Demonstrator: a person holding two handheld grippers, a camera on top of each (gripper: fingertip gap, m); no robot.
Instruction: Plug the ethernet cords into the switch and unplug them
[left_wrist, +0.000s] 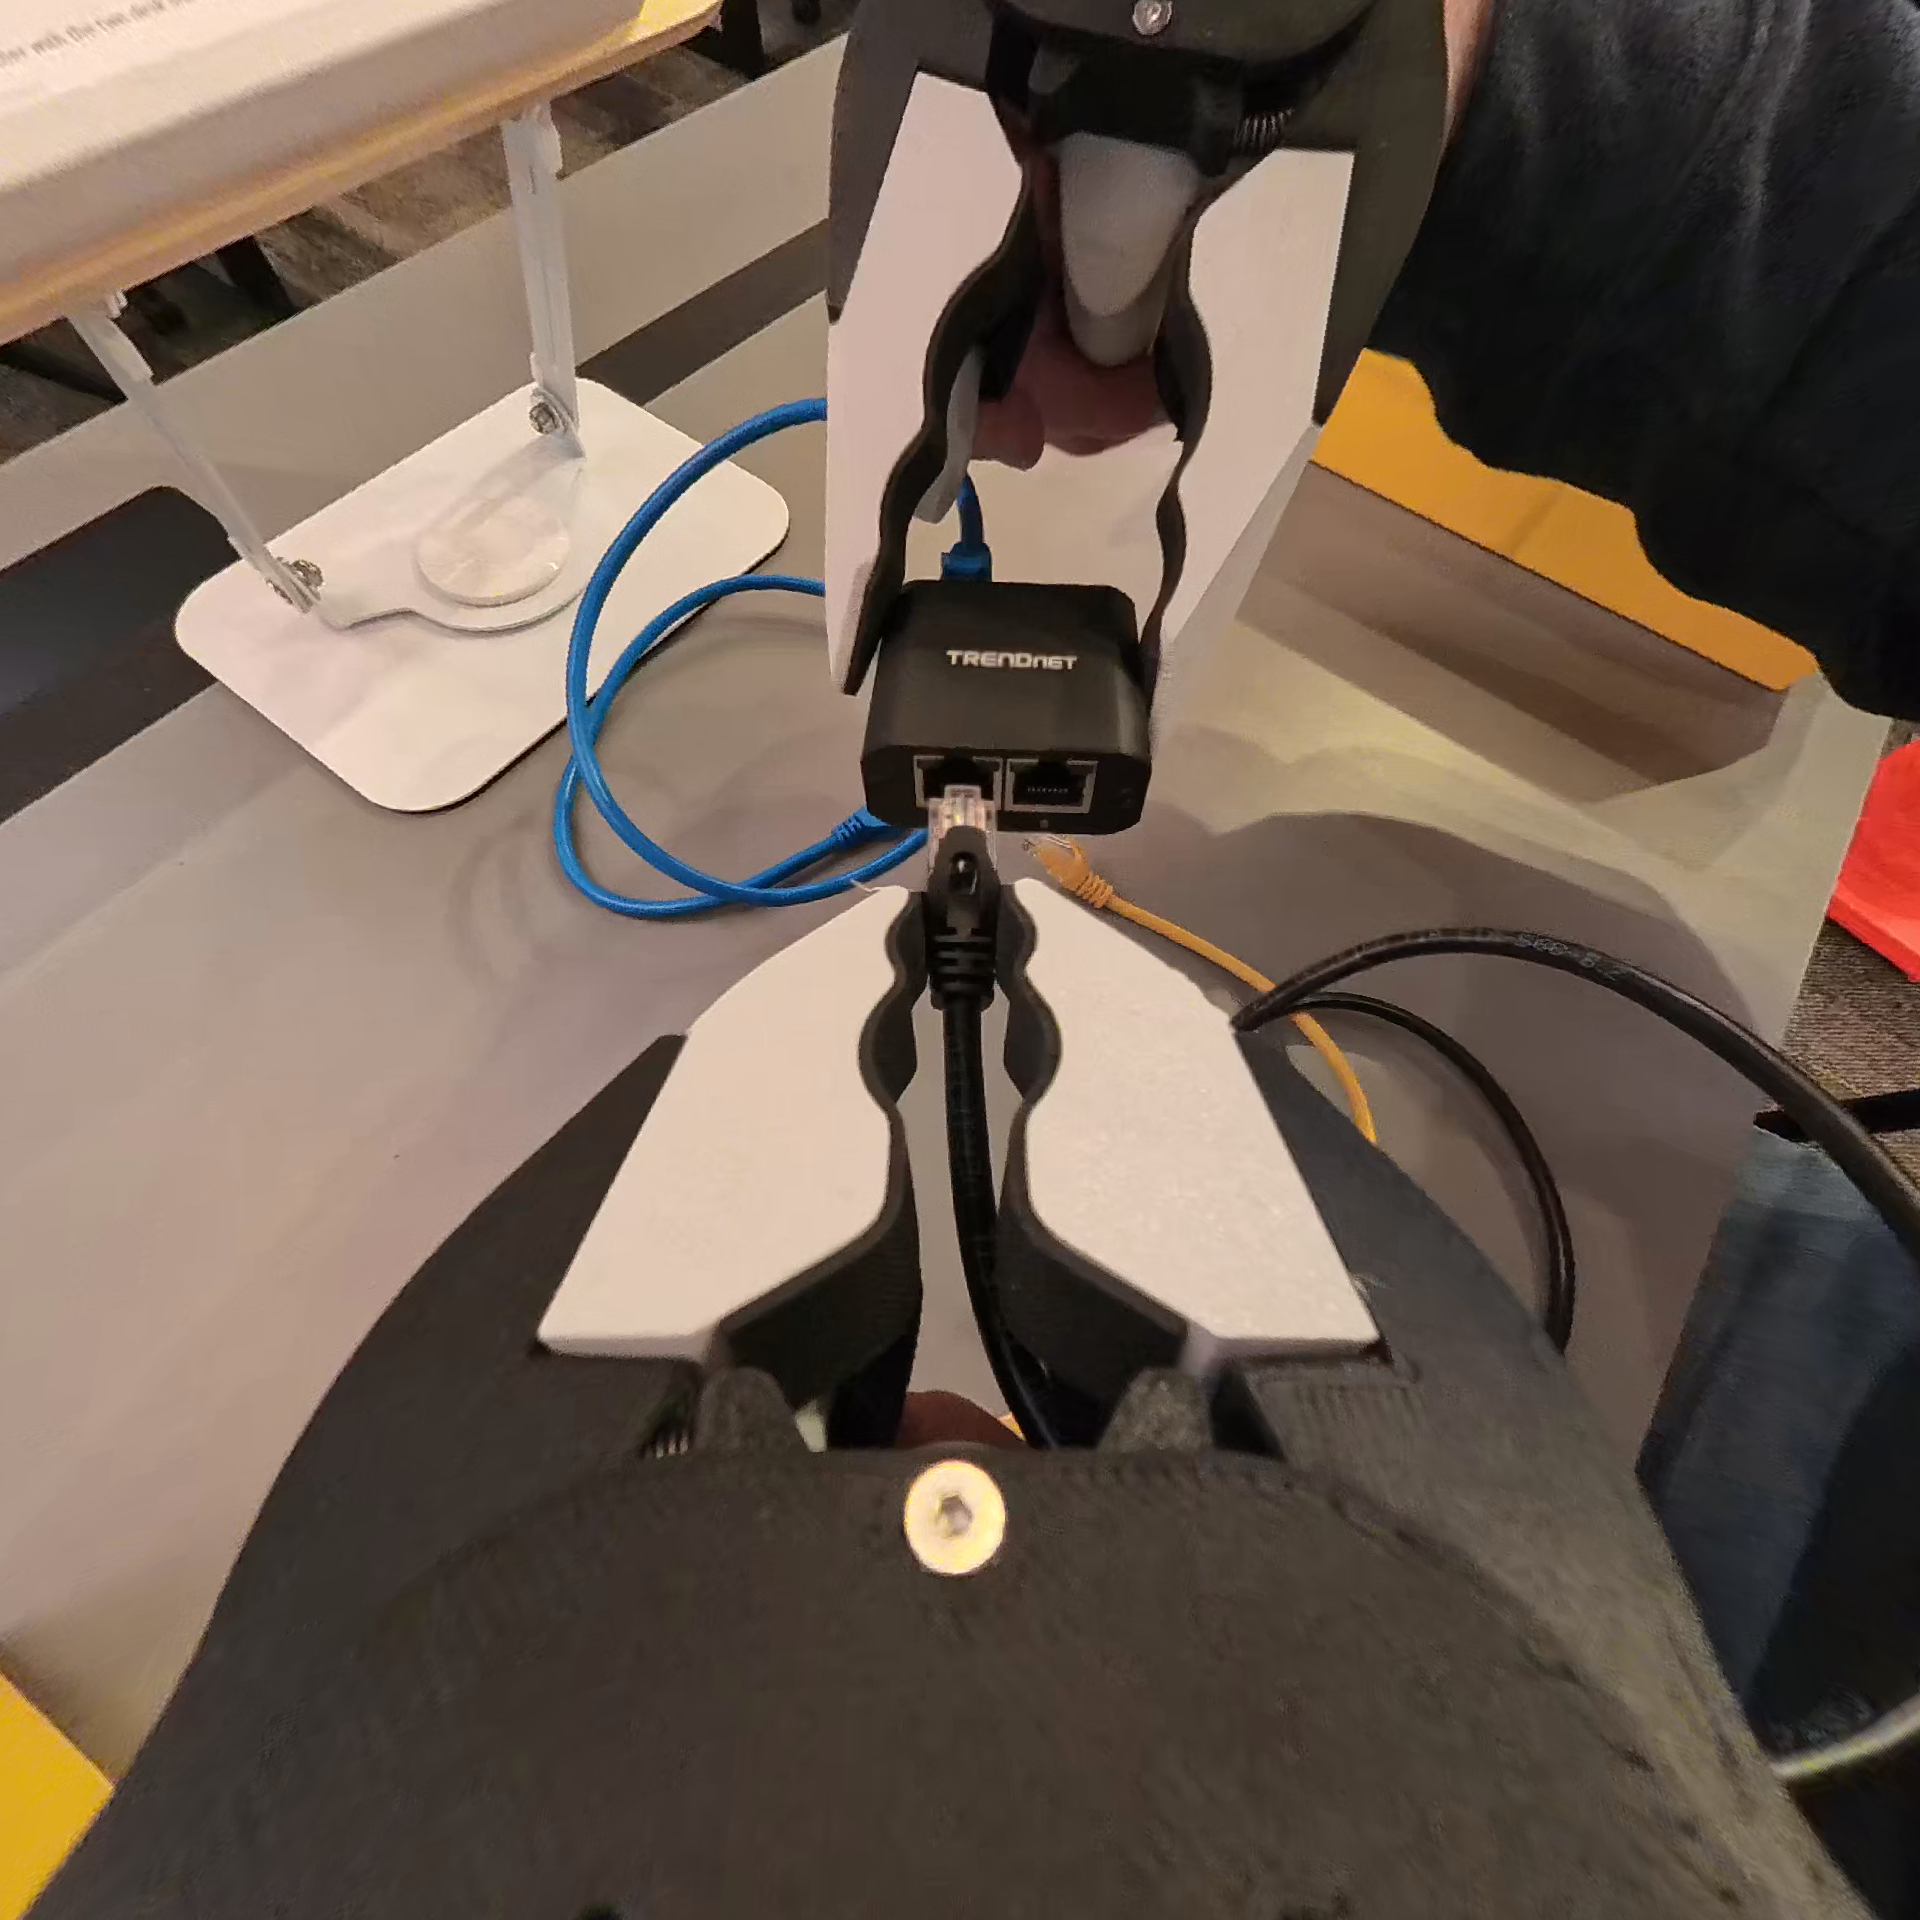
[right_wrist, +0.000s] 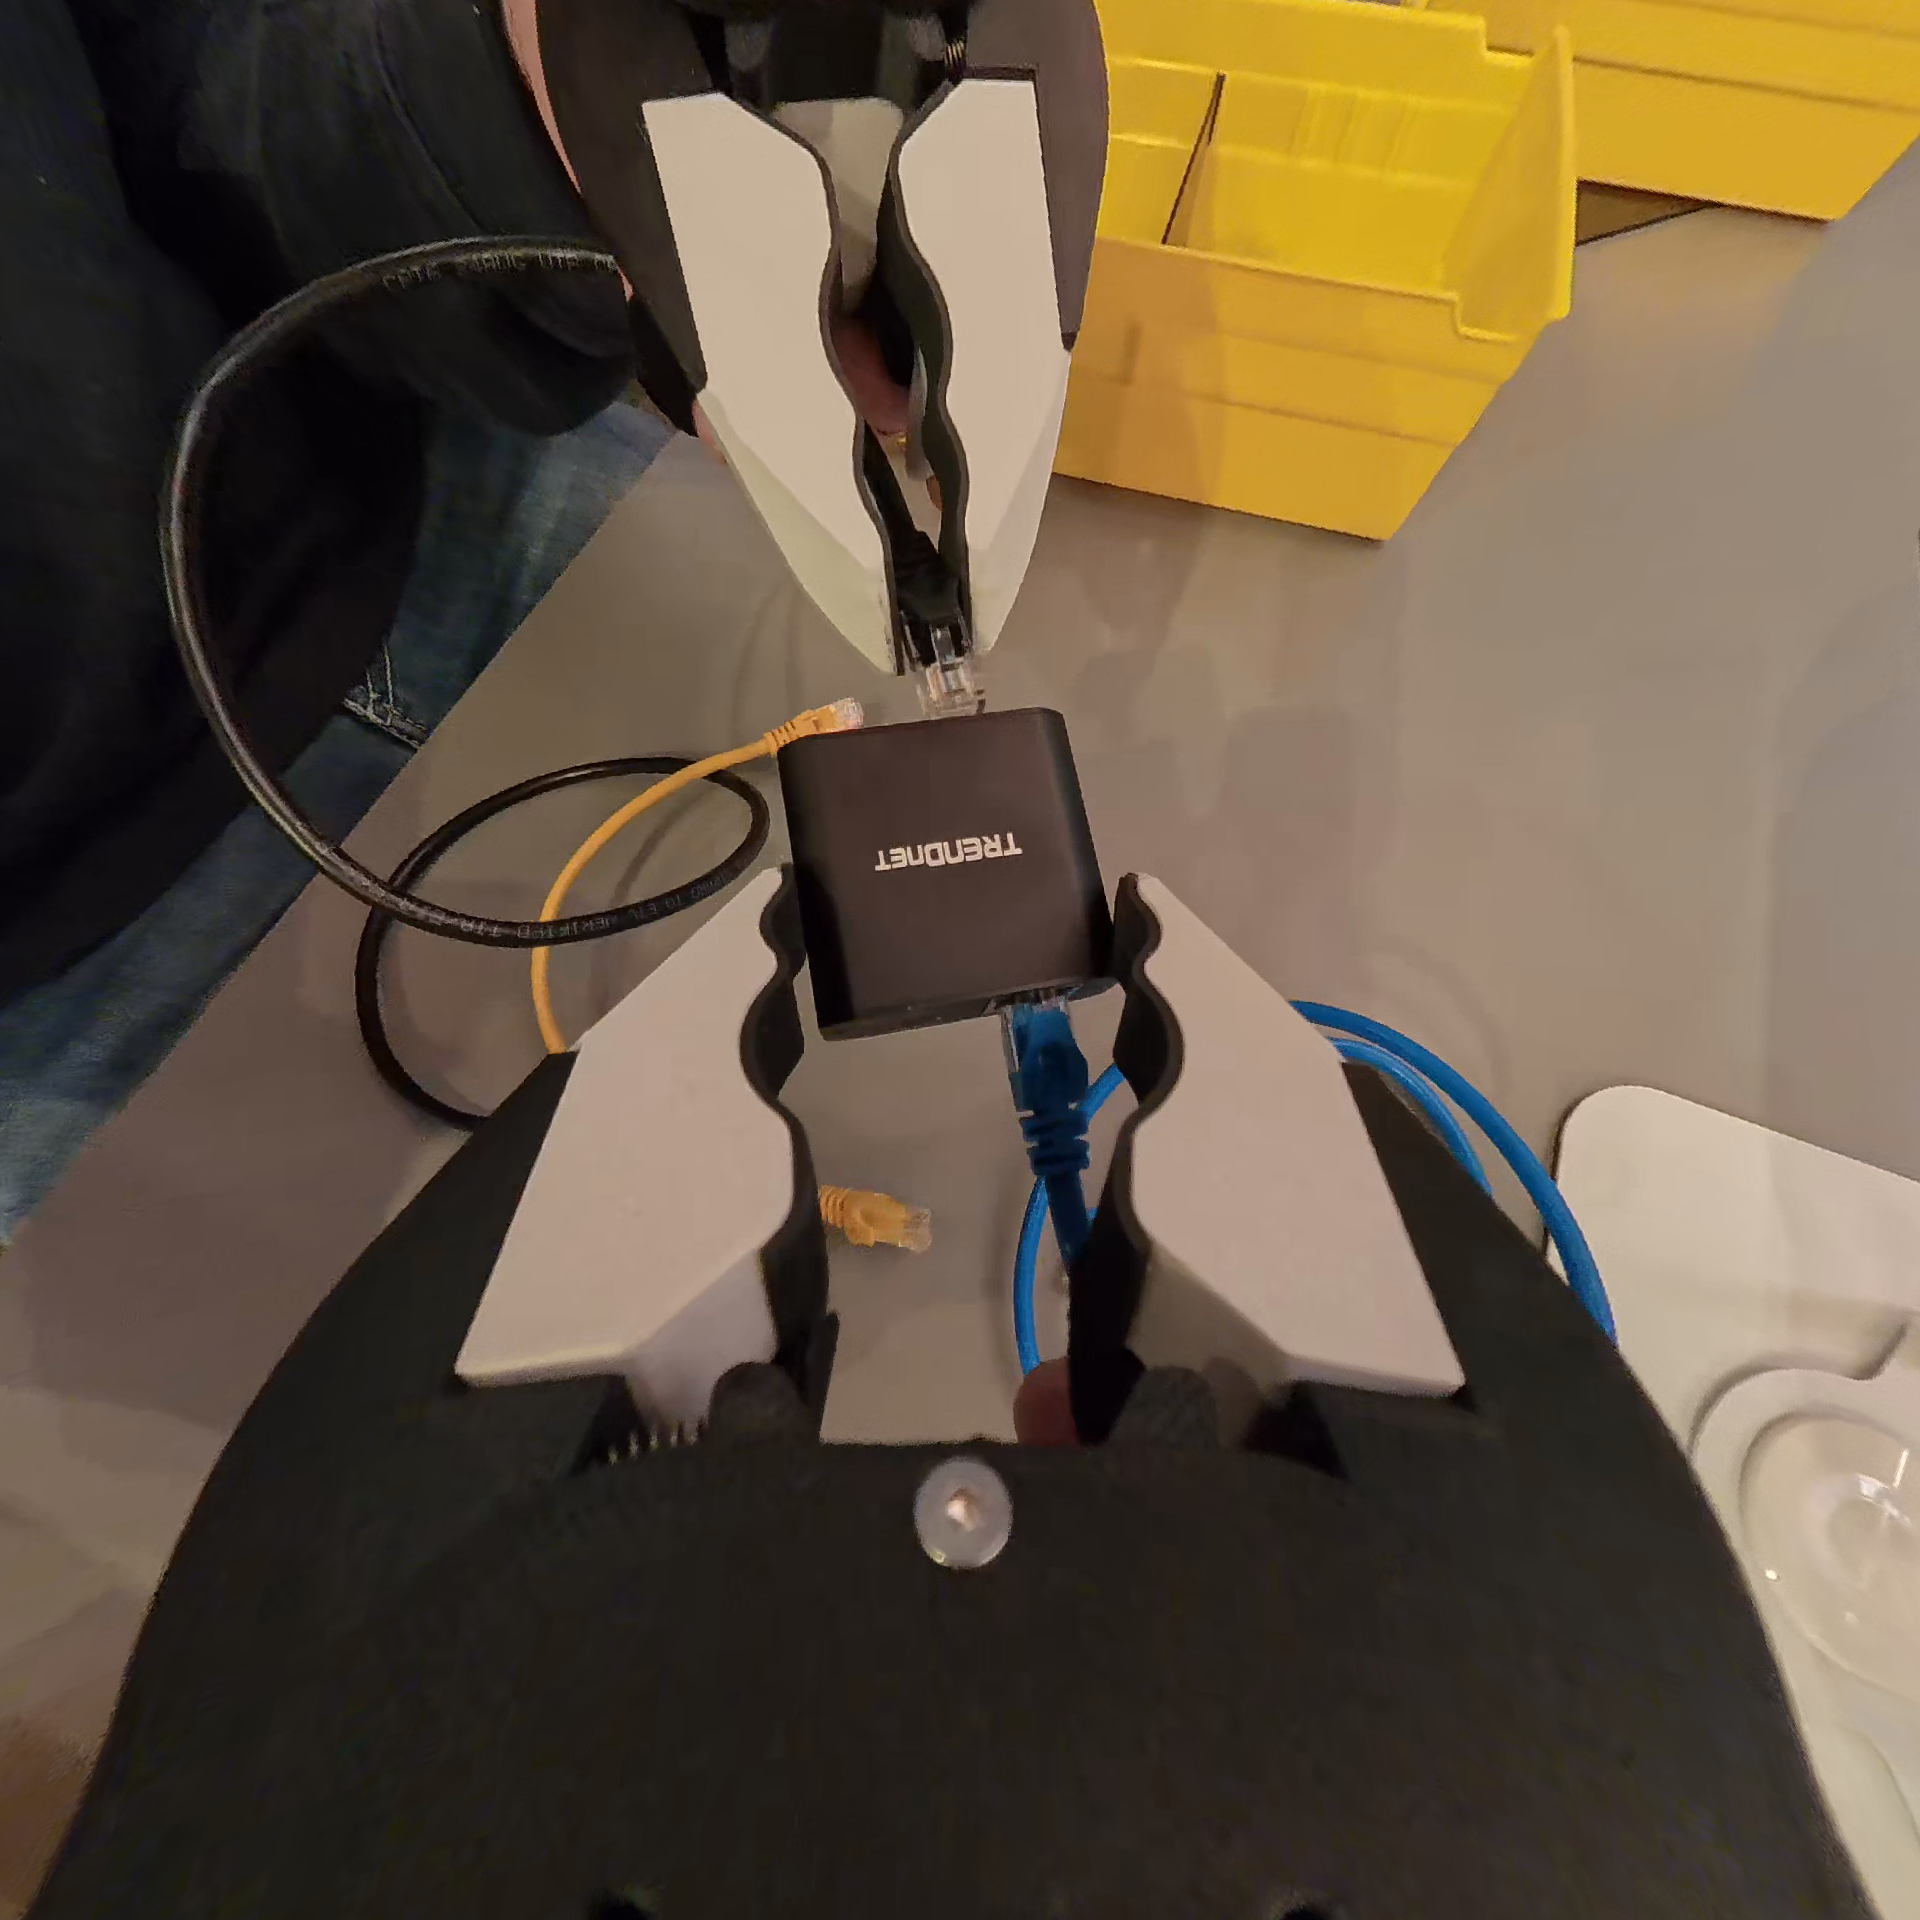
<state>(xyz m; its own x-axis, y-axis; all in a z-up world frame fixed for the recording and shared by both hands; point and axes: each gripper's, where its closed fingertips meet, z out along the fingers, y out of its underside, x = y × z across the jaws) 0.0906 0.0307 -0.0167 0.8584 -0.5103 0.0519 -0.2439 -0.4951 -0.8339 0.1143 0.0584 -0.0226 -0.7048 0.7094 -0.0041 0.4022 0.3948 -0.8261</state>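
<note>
While left claw (left_wrist: 961, 914) pinches black cord (left_wrist: 971, 1122), plug tip at switch (left_wrist: 1003, 696) port, right claw (right_wrist: 951, 935) clamps switch, blue cord (right_wrist: 1044, 1081) plugged in.

One switch (left_wrist: 1006, 707) with two front ports (left_wrist: 1003, 781), three cords — one black (left_wrist: 971, 1049), one blue (left_wrist: 623, 644), one orange (left_wrist: 1195, 945) — two grippers, left (left_wrist: 966, 914) and right (right_wrist: 961, 935), several yellow bins (right_wrist: 1299, 291), one white stand (left_wrist: 478, 582).
</note>
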